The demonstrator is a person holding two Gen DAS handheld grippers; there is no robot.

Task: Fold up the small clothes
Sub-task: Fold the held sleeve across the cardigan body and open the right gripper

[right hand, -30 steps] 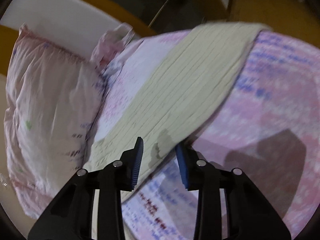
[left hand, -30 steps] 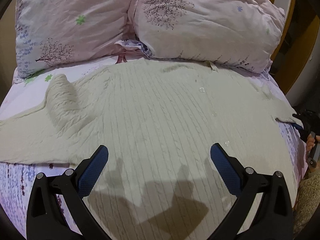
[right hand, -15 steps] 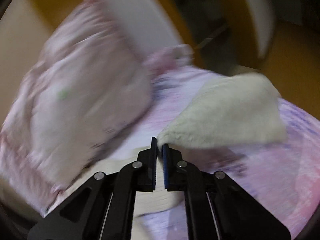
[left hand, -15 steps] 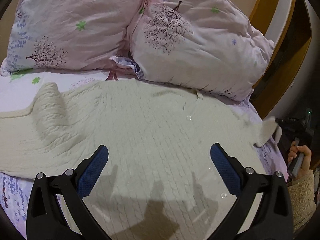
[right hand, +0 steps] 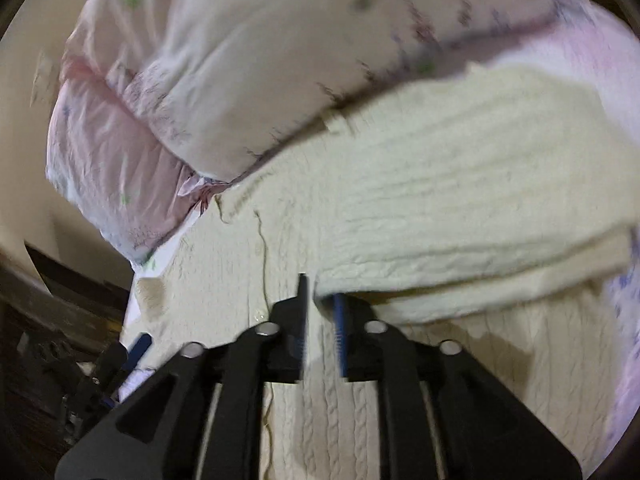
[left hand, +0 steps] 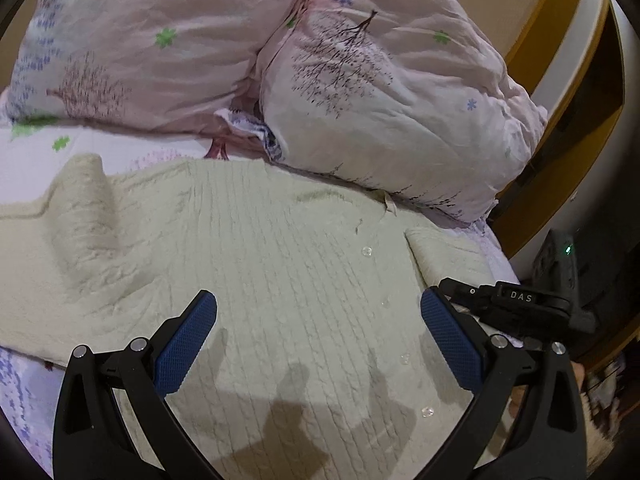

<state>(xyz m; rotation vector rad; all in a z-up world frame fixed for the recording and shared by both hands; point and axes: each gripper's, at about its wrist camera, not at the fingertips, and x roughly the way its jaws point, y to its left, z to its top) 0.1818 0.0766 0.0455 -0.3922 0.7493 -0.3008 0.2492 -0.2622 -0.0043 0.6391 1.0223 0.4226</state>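
Spread flat across the bed (left hand: 24, 380), a cream cable-knit cardigan (left hand: 280, 280) lies front up, clear buttons running down its middle, its collar toward two pink floral pillows (left hand: 380, 92) at the far side. The right gripper (right hand: 320, 320) pinches the right sleeve (right hand: 460, 200) by its edge and holds it over the cardigan's body, seemingly to fold it inward. The left gripper (left hand: 318, 332) hovers above the near part with its jaws spread wide, gripping nothing, probably ready for the left sleeve.

Pillows (left hand: 392, 92) block far side; open sweater (left hand: 280, 280) surface betw. left tool's (left hand: 318, 344) fingers.
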